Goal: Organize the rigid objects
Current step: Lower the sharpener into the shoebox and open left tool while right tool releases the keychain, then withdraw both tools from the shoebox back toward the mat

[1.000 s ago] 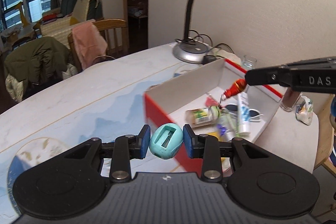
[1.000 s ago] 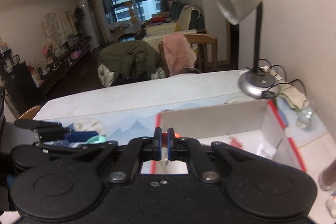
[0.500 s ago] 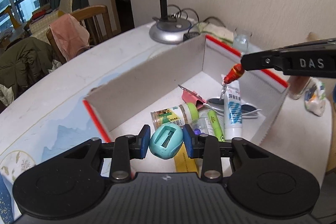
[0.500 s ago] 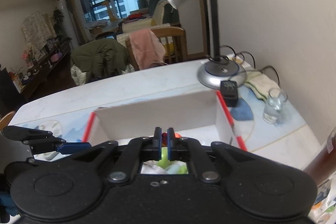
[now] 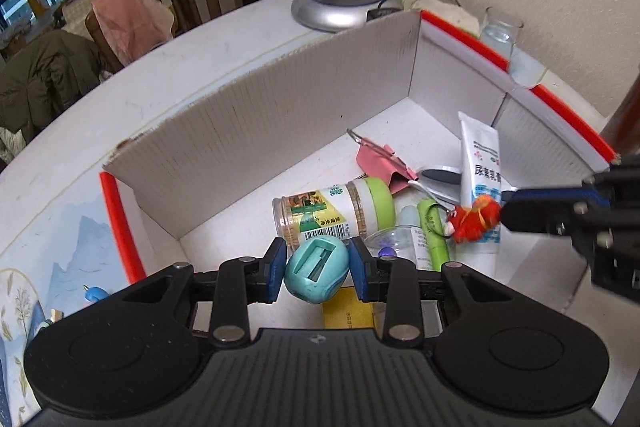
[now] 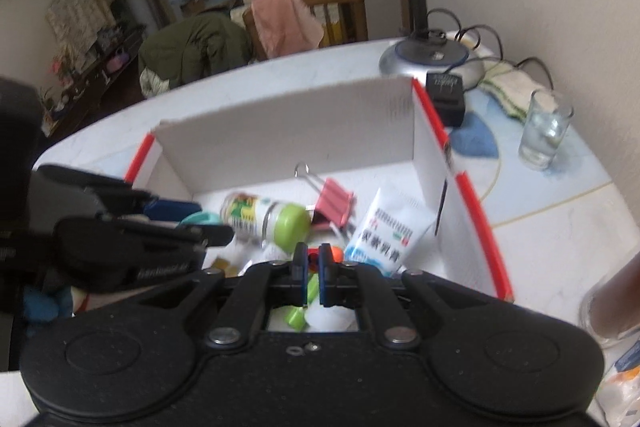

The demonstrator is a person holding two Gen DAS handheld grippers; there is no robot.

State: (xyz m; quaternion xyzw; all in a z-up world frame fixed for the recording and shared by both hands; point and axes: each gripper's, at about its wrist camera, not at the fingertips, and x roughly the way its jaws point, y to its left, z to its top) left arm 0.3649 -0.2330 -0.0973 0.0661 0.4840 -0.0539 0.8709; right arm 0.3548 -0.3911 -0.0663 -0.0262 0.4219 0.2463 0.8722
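Observation:
My left gripper (image 5: 316, 273) is shut on a teal egg-shaped pencil sharpener (image 5: 316, 277) and hangs over the near end of a white cardboard box (image 5: 280, 115) with red edges. From the right, my right gripper (image 5: 505, 213) reaches in, shut on a fuzzy red-orange keychain charm (image 5: 476, 221) above the box's contents. In the right wrist view that gripper (image 6: 312, 275) has its pads together, with a bit of orange charm (image 6: 339, 254) beside them. Inside the box lie a green-capped bottle (image 5: 332, 211), a pink binder clip (image 5: 380, 163), a white tube (image 5: 480, 163) and a green marker (image 5: 432, 233).
Behind the box stand a lamp base (image 5: 338, 3) with cables and a black adapter (image 6: 446, 99). A drinking glass (image 6: 546, 131) is at the right, and a brown bottle (image 6: 612, 299) at the near right. A blue pen (image 5: 94, 293) lies left of the box. A chair with pink cloth (image 5: 132, 15) stands past the table.
Both grippers have moved forward and down over the box, which now fills the views. The sharpener and the charm stay gripped.

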